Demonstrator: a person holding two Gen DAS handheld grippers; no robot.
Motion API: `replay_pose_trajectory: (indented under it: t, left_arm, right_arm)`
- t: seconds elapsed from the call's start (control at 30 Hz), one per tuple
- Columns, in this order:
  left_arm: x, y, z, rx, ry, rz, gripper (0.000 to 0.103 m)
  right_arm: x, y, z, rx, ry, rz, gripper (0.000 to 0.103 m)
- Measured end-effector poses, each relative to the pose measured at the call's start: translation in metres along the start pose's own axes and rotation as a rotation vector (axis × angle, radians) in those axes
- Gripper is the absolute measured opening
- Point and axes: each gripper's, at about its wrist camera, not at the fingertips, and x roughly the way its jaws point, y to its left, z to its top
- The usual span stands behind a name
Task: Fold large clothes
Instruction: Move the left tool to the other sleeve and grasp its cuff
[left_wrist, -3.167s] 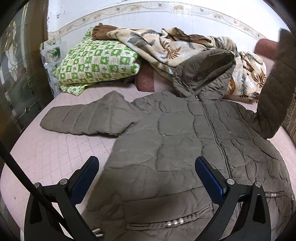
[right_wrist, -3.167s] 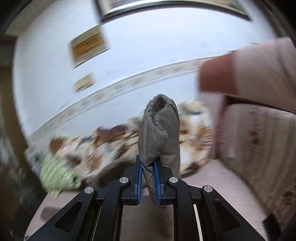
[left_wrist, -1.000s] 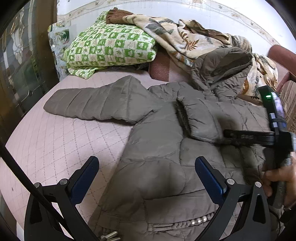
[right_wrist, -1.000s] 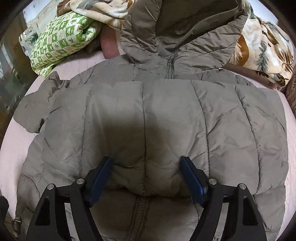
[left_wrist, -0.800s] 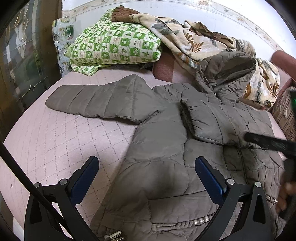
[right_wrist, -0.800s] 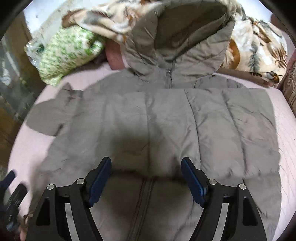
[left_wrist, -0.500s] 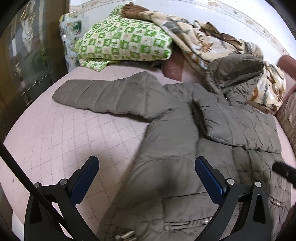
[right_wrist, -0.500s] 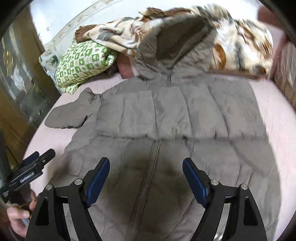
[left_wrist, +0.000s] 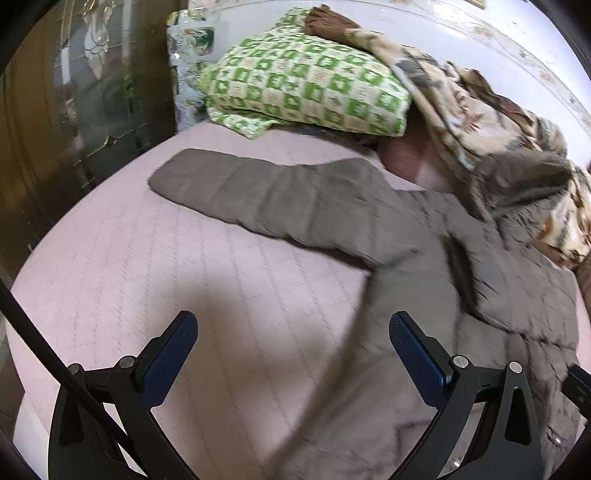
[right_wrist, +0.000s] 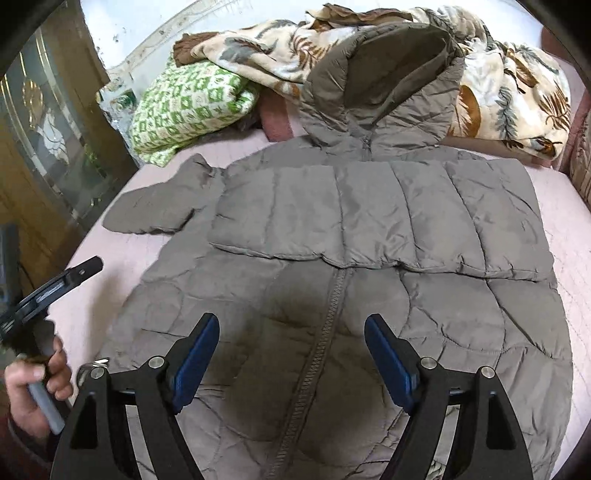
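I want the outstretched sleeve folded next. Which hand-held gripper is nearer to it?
Left. The left hand-held gripper hangs open over the bedsheet just below the outstretched sleeve. The right hand-held gripper is open over the jacket's zip, farther away.

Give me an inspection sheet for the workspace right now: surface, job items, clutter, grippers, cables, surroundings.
Surface: pink quilted bed cover, bare on the left side.
Job's things: grey-brown hooded puffer jacket lies front up, zipped; one sleeve folded across the chest, the other sleeve stretched out flat; hood rests against the bedding.
Clutter: green checked pillow and leaf-print blanket heaped at the head of the bed.
Grippers: left gripper open, nothing between its jaws; right gripper open above the jacket front, nothing held.
Cables: one black cord crosses the left wrist view's lower left.
Surroundings: wooden glass-fronted cabinet, white wall with a patterned border.
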Motion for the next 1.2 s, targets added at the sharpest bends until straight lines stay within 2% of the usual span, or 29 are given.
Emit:
replay_pose_trajectory:
  t: [0.2, 0.37, 0.47, 0.53, 0.6, 0.67, 0.83, 0.9, 1.03, 1.2]
  left_arm:
    - [0.029, 0.040, 0.026, -0.090, 0.039, 0.027, 0.103]
    - [0.055, 0.088, 0.045, -0.217, 0.045, 0.002, 0.103]
    - [0.075, 0.121, 0.050, -0.325, 0.068, -0.051, 0.103]
    - [0.088, 0.143, 0.053, -0.418, 0.072, -0.095, 0.097]
    - [0.101, 0.166, 0.058, -0.527, 0.081, -0.148, 0.077]
    - [0.112, 0.184, 0.065, -0.618, 0.068, -0.236, 0.076]
    - [0.139, 0.214, 0.080, -0.745, 0.036, -0.297, 0.075]
    - [0.151, 0.223, 0.085, -0.782, 0.029, -0.314, 0.075]
    - [0.176, 0.236, 0.090, -0.814, 0.025, -0.302, 0.073]
    - [0.195, 0.240, 0.112, -0.795, 0.004, -0.289, 0.073]
  right_arm:
    - [-0.006, -0.003, -0.001, 0.004, -0.010, 0.004, 0.085]
    - [-0.008, -0.010, -0.002, 0.026, -0.009, 0.002, 0.085]
    - [-0.004, -0.012, -0.003, 0.030, 0.000, 0.000, 0.085]
    - [-0.002, -0.010, -0.003, 0.028, 0.004, -0.001, 0.084]
    - [0.000, -0.008, -0.004, 0.017, 0.007, -0.007, 0.084]
    - [0.003, -0.007, -0.004, 0.007, 0.009, -0.010, 0.084]
    - [0.014, -0.004, -0.004, -0.002, 0.027, -0.012, 0.084]
    - [0.018, -0.004, -0.003, -0.003, 0.034, -0.009, 0.085]
    - [0.025, -0.005, -0.003, 0.002, 0.044, -0.010, 0.085]
    - [0.037, -0.012, -0.004, 0.023, 0.072, -0.013, 0.085]
